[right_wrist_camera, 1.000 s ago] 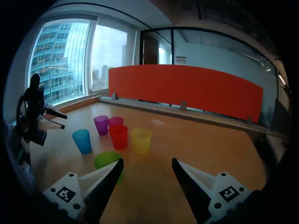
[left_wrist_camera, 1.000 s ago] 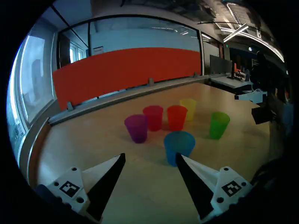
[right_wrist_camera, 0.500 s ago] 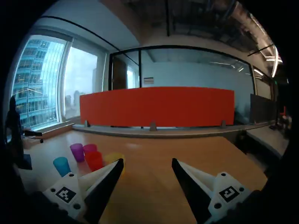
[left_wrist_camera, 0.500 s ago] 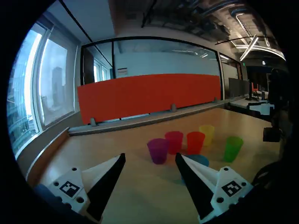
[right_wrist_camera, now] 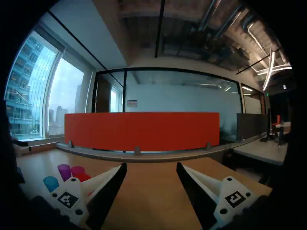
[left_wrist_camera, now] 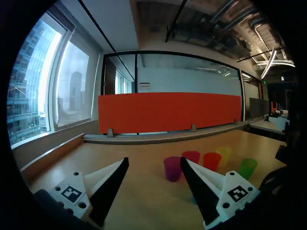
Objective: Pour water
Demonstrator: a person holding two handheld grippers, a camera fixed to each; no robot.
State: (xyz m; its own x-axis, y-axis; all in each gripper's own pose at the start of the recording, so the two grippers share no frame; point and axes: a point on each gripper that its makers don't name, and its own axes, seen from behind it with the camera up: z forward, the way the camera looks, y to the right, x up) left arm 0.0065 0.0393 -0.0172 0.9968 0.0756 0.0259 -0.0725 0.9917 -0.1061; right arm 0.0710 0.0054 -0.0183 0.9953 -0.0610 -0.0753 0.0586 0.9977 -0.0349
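Note:
Coloured plastic cups stand grouped on a wooden table (left_wrist_camera: 149, 199). In the left gripper view I see the purple cup (left_wrist_camera: 172, 168), the pink cup (left_wrist_camera: 190, 156), the red cup (left_wrist_camera: 211, 160), the yellow cup (left_wrist_camera: 224, 153) and the green cup (left_wrist_camera: 247, 168); the right finger (left_wrist_camera: 199, 184) hides the blue one. My left gripper (left_wrist_camera: 154, 165) is open and holds nothing. In the right gripper view the blue cup (right_wrist_camera: 50, 183), purple cup (right_wrist_camera: 64, 171) and pink cup (right_wrist_camera: 77, 170) sit low at the left, beside the left finger (right_wrist_camera: 98, 188). My right gripper (right_wrist_camera: 151, 170) is open, with nothing between its fingers.
An orange divider panel (left_wrist_camera: 169, 112) runs along the table's far edge, with a glass wall behind it. Tall windows (left_wrist_camera: 34, 99) line the left side. A second desk (right_wrist_camera: 263, 147) stands at the right. Bare tabletop (right_wrist_camera: 153, 199) lies in front of the right gripper.
Both grippers have tilted upward and swung, so the cups have dropped lower in each view and more ceiling shows. The jaws have stayed open.

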